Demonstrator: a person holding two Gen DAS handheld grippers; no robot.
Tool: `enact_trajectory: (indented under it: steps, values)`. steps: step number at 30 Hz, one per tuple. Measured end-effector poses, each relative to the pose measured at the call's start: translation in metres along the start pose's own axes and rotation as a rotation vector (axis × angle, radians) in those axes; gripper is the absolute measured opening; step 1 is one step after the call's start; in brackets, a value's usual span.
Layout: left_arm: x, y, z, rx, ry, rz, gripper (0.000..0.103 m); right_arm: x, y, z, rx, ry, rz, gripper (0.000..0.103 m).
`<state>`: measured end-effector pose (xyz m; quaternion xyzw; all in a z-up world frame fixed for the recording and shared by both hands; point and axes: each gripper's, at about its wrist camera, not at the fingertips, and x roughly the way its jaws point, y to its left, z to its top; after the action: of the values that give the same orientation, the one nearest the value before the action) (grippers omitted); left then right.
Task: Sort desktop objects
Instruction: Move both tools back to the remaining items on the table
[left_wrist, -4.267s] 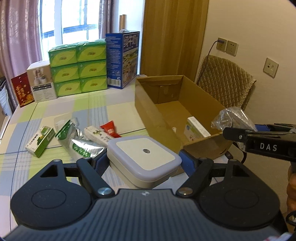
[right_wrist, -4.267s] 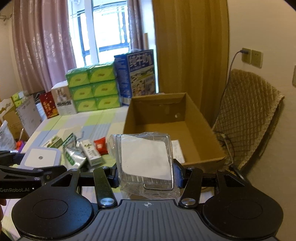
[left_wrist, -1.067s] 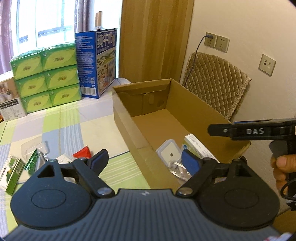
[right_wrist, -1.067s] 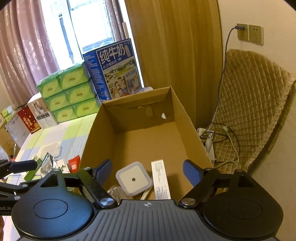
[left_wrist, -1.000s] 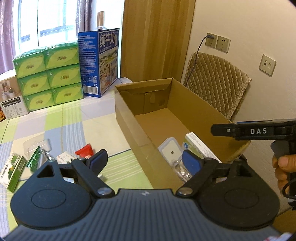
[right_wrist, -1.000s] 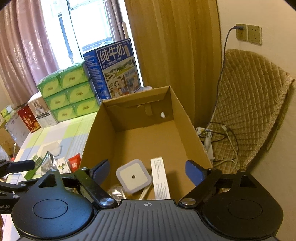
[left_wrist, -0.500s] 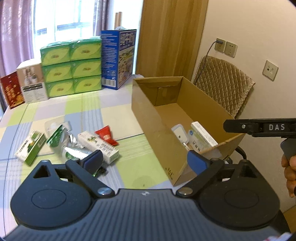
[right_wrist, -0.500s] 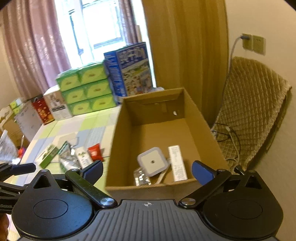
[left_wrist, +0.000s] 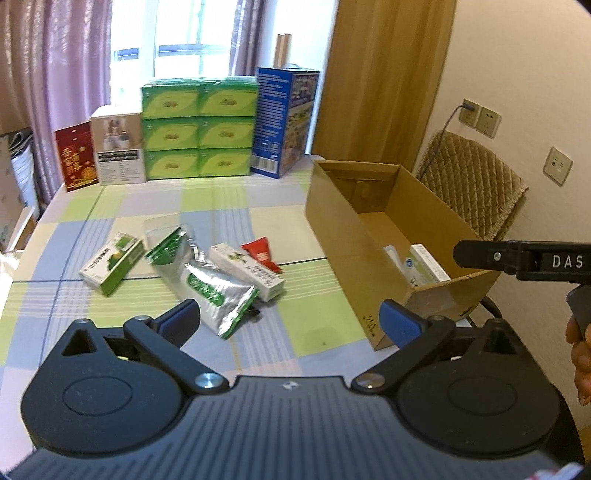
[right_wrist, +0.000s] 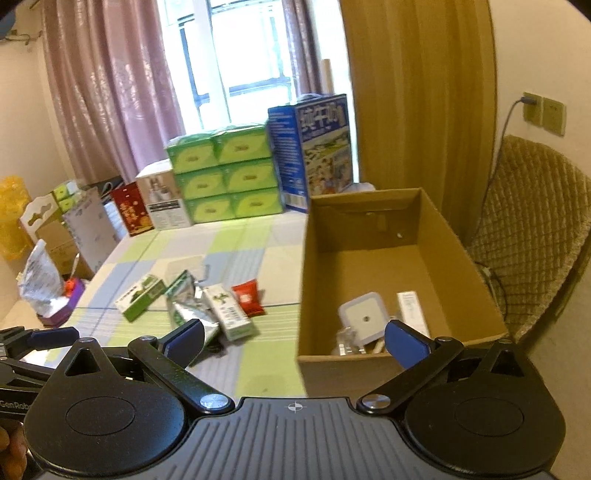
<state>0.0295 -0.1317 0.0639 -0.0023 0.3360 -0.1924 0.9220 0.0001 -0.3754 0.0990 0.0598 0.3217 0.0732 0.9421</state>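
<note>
Both grippers, left (left_wrist: 290, 321) and right (right_wrist: 293, 339), now hang spread and empty, pulled back from the corrugated cardboard box (right_wrist: 369, 363). Inside it lie the square white night light (right_wrist: 364, 317), released since earlier, and a slim carton (right_wrist: 412, 306). Farther left, a crinkled foil pouch (left_wrist: 218, 290) and small cartons (left_wrist: 112, 262) remain on the checked tablecloth (left_wrist: 221, 206).

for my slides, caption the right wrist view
Open right gripper above the table, cardboard box holding a white square device.

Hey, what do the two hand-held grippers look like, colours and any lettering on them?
Both are matte black with ribbed bodies, round side discs, silver pivot screws and blue finger pads. The right hand-held gripper reads DAS in white; the left hand-held gripper shows partial GenRob lettering.
</note>
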Motion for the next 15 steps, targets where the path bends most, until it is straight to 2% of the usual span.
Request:
enact_trajectory:
  steps: [15]
  values:
    - [-0.020,0.037,-0.016,-0.036,0.003,0.049,0.101,0.010,0.033,-0.010,-0.052,0.033,0.051,0.101]
